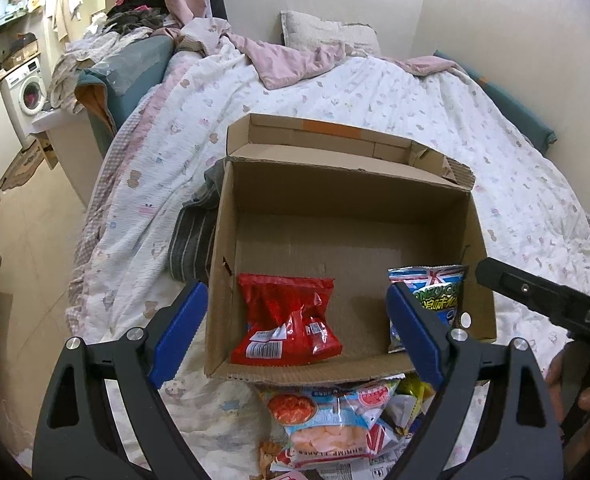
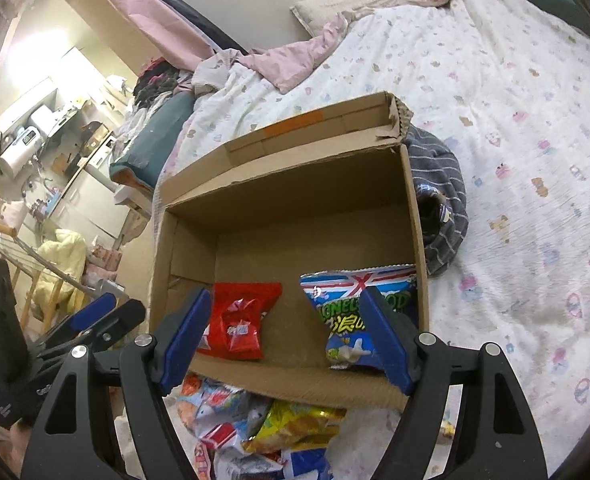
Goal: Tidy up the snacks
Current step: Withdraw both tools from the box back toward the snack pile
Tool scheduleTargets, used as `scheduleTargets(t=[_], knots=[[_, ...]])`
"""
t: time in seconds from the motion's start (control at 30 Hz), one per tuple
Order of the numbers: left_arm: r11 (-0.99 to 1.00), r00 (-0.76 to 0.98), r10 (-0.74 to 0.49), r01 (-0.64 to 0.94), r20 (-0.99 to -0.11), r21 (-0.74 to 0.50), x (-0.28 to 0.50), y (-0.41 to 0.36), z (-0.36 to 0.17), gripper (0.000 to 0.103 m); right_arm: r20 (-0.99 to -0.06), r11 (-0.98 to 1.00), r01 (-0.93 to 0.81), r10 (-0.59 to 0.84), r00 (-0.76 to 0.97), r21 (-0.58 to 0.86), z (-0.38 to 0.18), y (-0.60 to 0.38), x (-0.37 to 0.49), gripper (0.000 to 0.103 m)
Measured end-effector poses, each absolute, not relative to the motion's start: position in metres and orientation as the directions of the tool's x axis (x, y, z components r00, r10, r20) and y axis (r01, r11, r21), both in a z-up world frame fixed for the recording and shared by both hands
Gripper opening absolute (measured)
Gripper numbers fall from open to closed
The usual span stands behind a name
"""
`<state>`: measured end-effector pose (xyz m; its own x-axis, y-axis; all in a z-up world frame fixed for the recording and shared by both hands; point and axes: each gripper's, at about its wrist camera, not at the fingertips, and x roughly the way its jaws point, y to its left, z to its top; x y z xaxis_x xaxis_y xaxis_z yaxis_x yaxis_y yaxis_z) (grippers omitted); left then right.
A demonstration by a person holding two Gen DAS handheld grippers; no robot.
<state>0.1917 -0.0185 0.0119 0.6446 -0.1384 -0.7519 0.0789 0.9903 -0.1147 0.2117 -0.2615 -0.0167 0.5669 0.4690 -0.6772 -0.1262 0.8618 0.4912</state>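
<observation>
While you hold both claws over the near edge, the bed [image 1: 375,92] with its printed quilt fills most of each view and carries everything else. On it sits the cardboard box [image 1: 347,208], open at the top, far flap standing up, a striped grey cloth [image 2: 439,184] lying against its outer side. Inside the box, against the near wall, you have the red snack bag [image 1: 289,318] at one side and the blue snack bag [image 2: 359,312] at the other, well apart, bare cardboard between them. Just outside the near wall lies the loose pile of snack packets [image 1: 335,420] on the quilt. Your left gripper [image 1: 295,336] stands wide open, nothing between its blue pads, touching nothing. Your right gripper [image 2: 287,336] likewise gapes wide and empty, framing the box's near wall.
</observation>
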Motion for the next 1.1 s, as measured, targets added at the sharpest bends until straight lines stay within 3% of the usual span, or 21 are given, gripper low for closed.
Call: scheduleTargets(t=[0.33,0.53,0.67,1.1], knots=[[0.989,0.711,-0.147,0.088,-0.688,-0.121,0.161,-0.016,0.032,0.089,-0.668,0.882,-0.175,0.449,0.593,0.438,0.002,-0.254,0.177,0.079],[0.983,0.722,-0.154,0.043,-0.674,-0.178,0.139,-0.003,0.036,0.103,-0.661,0.879,-0.159,0.448,0.603,0.450,0.002,-0.261,0.157,0.079],[0.986,0.727,-0.145,0.053,-0.671,-0.156,0.128,-0.003,0.039,0.103,-0.648,0.881,-0.127,0.426,0.632,0.455,0.004,-0.272,0.143,0.094],[0.982,0.609,-0.100,-0.067,-0.787,-0.176,0.098,0.021,0.005,0.103,-0.687,0.877,-0.091,0.430,0.585,0.471,-0.014,-0.287,0.104,0.098]])
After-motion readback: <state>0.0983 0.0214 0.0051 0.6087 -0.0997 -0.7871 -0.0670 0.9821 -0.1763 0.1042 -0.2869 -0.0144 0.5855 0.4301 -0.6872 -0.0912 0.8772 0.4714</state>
